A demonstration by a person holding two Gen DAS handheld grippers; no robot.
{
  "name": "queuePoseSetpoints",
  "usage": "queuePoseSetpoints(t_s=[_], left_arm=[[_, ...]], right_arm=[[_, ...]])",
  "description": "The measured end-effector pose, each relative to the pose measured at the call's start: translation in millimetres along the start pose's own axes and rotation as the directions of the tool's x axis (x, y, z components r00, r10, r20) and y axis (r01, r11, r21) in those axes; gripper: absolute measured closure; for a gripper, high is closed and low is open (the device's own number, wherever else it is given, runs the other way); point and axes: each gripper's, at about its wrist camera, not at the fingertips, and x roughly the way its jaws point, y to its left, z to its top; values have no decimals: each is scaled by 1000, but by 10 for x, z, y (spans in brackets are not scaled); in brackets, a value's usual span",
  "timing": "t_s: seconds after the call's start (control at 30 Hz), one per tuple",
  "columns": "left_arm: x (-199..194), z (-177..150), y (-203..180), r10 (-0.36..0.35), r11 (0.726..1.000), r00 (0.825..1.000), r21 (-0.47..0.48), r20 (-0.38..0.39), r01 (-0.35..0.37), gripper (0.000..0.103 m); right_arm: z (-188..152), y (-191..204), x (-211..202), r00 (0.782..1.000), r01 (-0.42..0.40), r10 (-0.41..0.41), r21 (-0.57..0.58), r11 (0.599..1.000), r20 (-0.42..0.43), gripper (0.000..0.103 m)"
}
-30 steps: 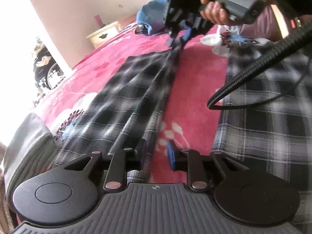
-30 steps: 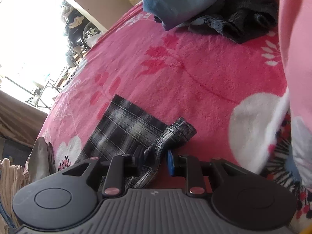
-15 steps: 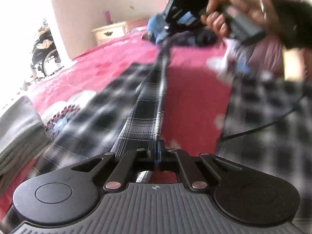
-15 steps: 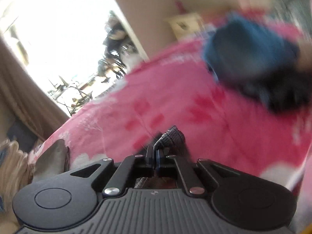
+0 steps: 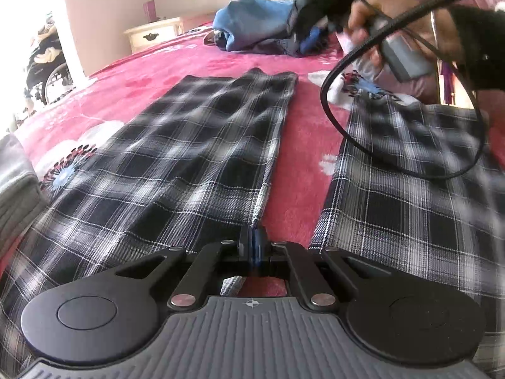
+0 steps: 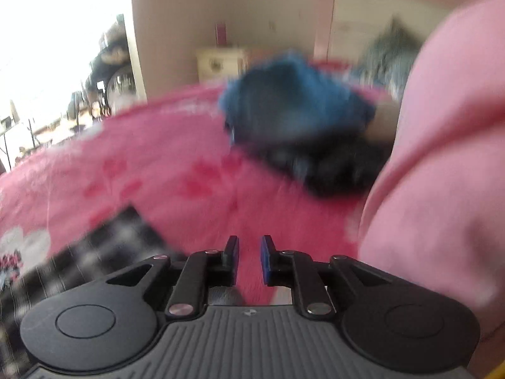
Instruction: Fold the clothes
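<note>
Pink floral fleece bedspread [image 5: 296,164] carries black-and-white plaid trousers [image 5: 189,158], legs flat. Left gripper [image 5: 253,246] pinches one leg's inner edge, probably to fold; right gripper [image 6: 249,255] hovers parted, empty.

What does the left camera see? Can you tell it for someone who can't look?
The left hand-held gripper is shut on the inner edge of plaid trousers spread flat on a pink blanket. A second plaid leg lies to the right, with a black cable looping above it and blue clothes piled beyond.
</note>
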Motion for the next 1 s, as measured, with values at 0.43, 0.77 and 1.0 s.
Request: queuePoseSetpoints(t_s=[0.43, 0.77, 1.0], left_arm=[[5, -35, -14, 13, 1000, 1000, -22, 25, -12, 102], [19, -53, -43, 38, 998, 998, -48, 44, -36, 102], [3, -37, -88, 61, 996, 997, -67, 38, -58, 101]], right_arm=[[-21, 238, 617, 960, -199, 187, -37, 979, -210, 93], [233, 1049, 1569, 835, -428, 371, -57, 902, -407, 103], [571, 1229, 1426, 882, -395, 351, -86, 915, -314, 95]])
